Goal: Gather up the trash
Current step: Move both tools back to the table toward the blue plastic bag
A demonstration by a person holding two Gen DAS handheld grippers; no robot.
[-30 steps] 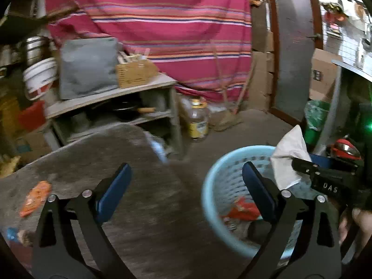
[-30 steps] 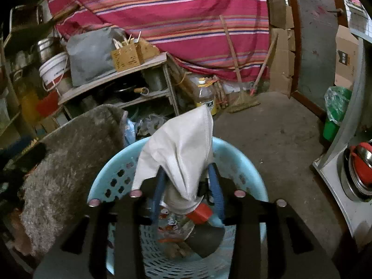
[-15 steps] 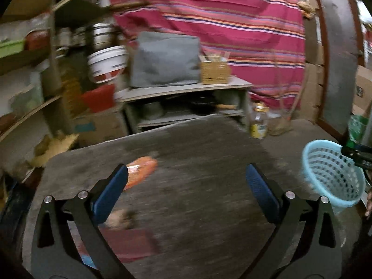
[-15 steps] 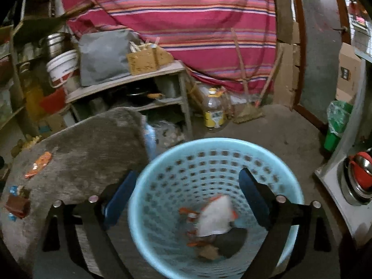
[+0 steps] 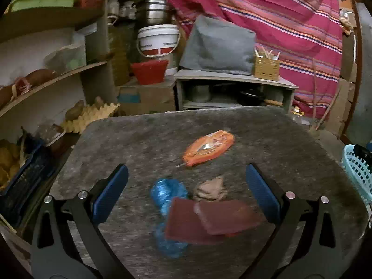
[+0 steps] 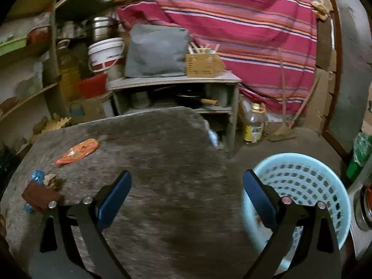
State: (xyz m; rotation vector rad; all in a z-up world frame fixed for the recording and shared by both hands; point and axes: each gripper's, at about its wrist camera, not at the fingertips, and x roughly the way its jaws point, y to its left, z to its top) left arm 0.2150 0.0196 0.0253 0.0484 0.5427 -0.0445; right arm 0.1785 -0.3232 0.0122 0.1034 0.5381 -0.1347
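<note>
My left gripper [image 5: 186, 191] is open above a pile of trash on the grey table [image 5: 290, 139]: a maroon wrapper [image 5: 209, 220], crumpled blue plastic [image 5: 166, 191], a brown paper wad [image 5: 210, 188] and, farther back, an orange wrapper [image 5: 208, 150]. My right gripper [image 6: 187, 197] is open and empty over the table's right side, next to the light blue basket [image 6: 309, 181] on the floor. The right wrist view shows the orange wrapper [image 6: 78, 151] and the maroon wrapper [image 6: 41, 195] at far left. The basket's rim [image 5: 355, 169] shows at the left wrist view's right edge.
A low shelf unit [image 6: 176, 81] with a grey bag and a wooden box stands behind the table. Shelves [image 5: 46, 81] with a bucket and pots line the left. An oil bottle [image 6: 253, 123], a broom and a striped cloth are at the back right.
The right gripper opened and dropped the white tissue into the basket, then swung left over the table. The left gripper swung left from the basket to the trash pile.
</note>
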